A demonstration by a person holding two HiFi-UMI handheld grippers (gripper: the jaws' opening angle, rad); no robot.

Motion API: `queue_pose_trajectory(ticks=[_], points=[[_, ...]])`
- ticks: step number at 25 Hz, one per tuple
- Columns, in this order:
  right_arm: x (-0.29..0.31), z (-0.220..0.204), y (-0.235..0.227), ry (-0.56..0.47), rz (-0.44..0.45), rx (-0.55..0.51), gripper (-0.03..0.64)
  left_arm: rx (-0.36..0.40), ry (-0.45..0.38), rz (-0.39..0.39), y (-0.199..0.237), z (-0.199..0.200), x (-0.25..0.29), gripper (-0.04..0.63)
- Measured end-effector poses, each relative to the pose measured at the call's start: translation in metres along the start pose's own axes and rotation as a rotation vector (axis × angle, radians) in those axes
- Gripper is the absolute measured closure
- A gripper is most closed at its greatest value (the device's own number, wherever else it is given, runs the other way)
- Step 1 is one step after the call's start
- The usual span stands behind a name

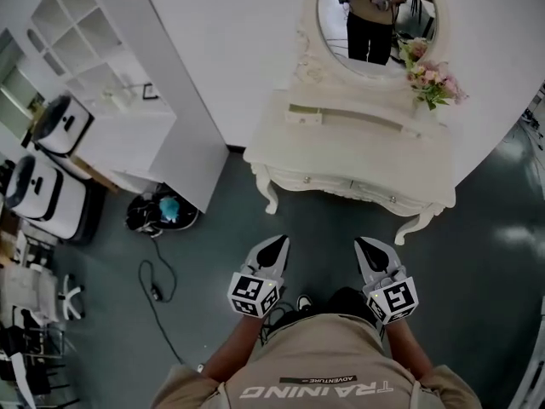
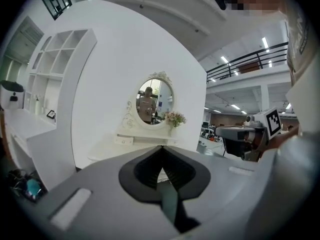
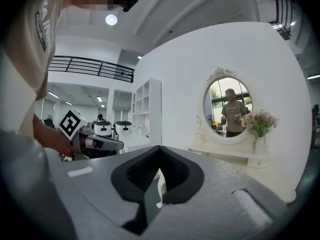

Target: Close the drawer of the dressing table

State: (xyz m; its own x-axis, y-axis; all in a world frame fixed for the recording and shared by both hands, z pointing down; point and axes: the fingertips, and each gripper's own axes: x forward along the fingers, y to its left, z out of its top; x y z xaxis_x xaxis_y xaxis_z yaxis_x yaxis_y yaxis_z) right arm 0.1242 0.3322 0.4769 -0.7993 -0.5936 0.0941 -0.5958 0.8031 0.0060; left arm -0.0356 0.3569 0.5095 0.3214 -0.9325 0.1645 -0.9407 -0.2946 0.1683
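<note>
A person stands facing the cream, curved-legged dressing table (image 1: 358,143), set against the wall under an oval mirror (image 1: 375,24) and beside a pink flower bouquet (image 1: 430,79). The left gripper (image 1: 277,244) and right gripper (image 1: 368,245) are held near the body, short of the table, seemingly poised to reach forward. Both pairs of jaws are clenched together on nothing. The knobbed drawer (image 1: 328,180) sits in the table's front; from above, whether it juts out is hard to tell.
</note>
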Motion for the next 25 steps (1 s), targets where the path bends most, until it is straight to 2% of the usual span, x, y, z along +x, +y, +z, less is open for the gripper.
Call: queue_pose_trajectory(ticks=[5,10,13,18,21,25], points=[[0.003,-0.018,-0.01,0.07,-0.012,0.022,0.615,-0.036,0.044,-0.001,0.009,-0.012,0.01,0.577],[0.023,-0.021,-0.04,0.065,0.003,0.039,0.615,-0.081,0.058,0.027,0.019,-0.014,0.042,0.577],[0.038,-0.018,-0.062,0.061,0.018,0.052,0.615,-0.082,0.059,0.039,0.021,-0.002,0.067,0.577],[0.068,-0.013,-0.112,0.039,0.046,0.064,0.615,-0.041,0.051,0.045,0.023,0.024,0.117,0.577],[0.087,-0.009,-0.137,0.031,0.06,0.039,0.615,-0.024,0.031,0.047,0.024,0.04,0.141,0.577],[0.111,-0.008,-0.15,0.047,0.103,-0.037,0.615,-0.045,0.032,0.067,0.029,0.044,0.158,0.577]])
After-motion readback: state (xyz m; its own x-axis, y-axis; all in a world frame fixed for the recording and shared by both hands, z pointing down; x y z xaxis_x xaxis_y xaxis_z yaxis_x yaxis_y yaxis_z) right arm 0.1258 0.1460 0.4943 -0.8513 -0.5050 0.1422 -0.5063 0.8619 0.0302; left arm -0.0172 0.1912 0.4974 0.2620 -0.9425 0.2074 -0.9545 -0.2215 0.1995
